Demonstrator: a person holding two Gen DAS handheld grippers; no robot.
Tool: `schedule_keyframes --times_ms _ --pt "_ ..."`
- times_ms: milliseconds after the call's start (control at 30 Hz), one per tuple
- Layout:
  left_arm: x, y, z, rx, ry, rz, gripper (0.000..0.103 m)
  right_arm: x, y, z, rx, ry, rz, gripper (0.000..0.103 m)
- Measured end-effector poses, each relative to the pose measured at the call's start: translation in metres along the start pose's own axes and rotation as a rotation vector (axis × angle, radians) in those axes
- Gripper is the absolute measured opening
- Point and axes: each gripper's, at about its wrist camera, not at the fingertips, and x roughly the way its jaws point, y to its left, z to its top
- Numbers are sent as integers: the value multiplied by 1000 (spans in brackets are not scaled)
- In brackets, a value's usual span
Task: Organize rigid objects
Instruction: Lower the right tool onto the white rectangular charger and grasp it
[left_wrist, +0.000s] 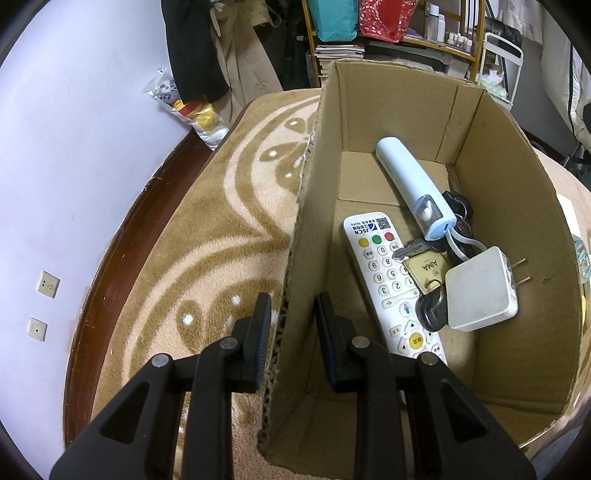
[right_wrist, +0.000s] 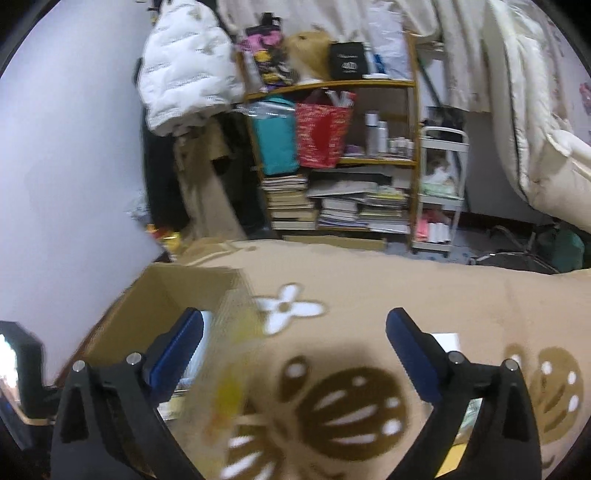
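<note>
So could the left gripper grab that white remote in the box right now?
Probably not: the left gripper is clamped on the cardboard box wall. The remote lies uncovered beside it, so it must let go first.

Black fingers (left_wrist: 258, 325), blue pads (right_wrist: 177, 347)

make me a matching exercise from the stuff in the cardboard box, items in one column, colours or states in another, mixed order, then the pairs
Items:
1. remote control
2. charger plug
3. power bank
4. left gripper

Descriptions:
A. pale blue, leaning against the far end of the box
B. straddling the box wall, one finger either side
C. white, square, two metal prongs sticking out
D. white, with yellow, green and red buttons at one end

Pairs: 1-D, 2-C, 3-A, 4-B
</note>
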Motion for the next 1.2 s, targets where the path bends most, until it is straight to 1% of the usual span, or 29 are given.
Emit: schedule_keyframes --times_ms 133,267,467,633,800,1100,1167,1200 --pt "-1 0 -1 -4 1 -2 24 11 -32 2 29 20 -78 103" --pt "-1 0 -1 0 1 3 24 19 -59 3 76 32 -118 103" --pt "-1 -1 -1 3 0 5 24 38 -91 0 103 62 -168 103" --pt "-1 -3 -1 8 0 9 24 53 -113 -10 133 100 -195 103" --pt "-1 -4 -1 14 -1 12 24 68 -124 -27 161 157 -201 102" --pt "-1 -5 -1 19 -1 14 24 90 -142 -44 189 200 -204 101" --pt "-1 -6 -1 21 -1 14 24 94 -146 -47 209 215 -197 96" --pt "-1 -6 -1 22 -1 14 24 96 -147 -49 210 224 -198 92"
